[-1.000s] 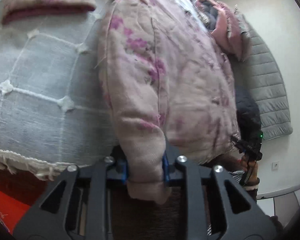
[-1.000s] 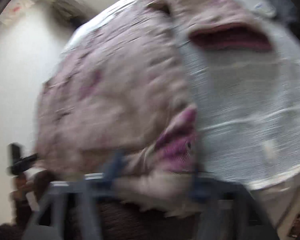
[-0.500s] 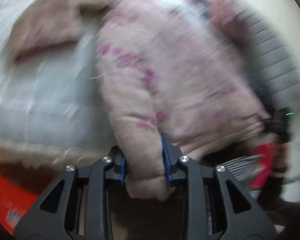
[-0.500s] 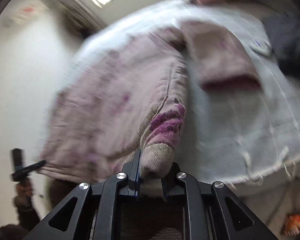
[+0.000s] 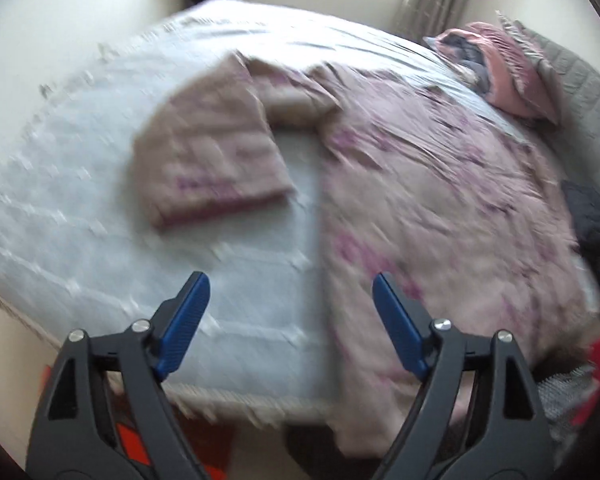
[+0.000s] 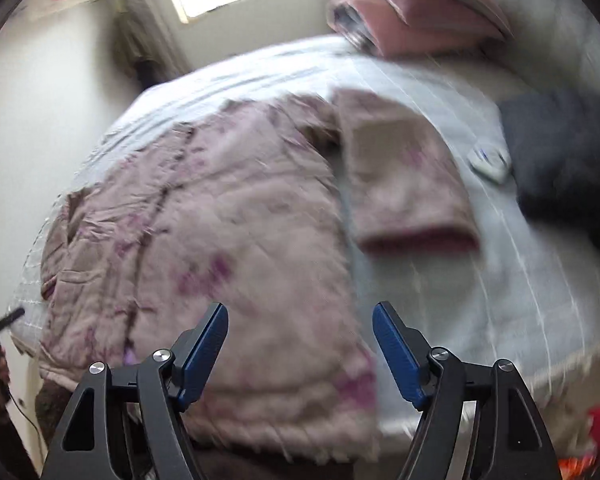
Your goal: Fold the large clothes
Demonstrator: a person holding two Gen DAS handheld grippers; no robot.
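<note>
So we've got the pink quilted jacket [image 5: 440,200] lying flat on the bed [image 5: 80,208], its hem hanging over the near edge and one sleeve [image 5: 212,160] stretched out to the side on the white bedspread. Our left gripper [image 5: 286,320] hovers above with its jaws opening wide, nothing between them. Same for the right gripper [image 6: 300,344]: jaws spreading apart and empty, over the jacket's lower part. A pink pillow [image 6: 416,8] sits at the head of the bed. Both views are pretty blurry.
</note>
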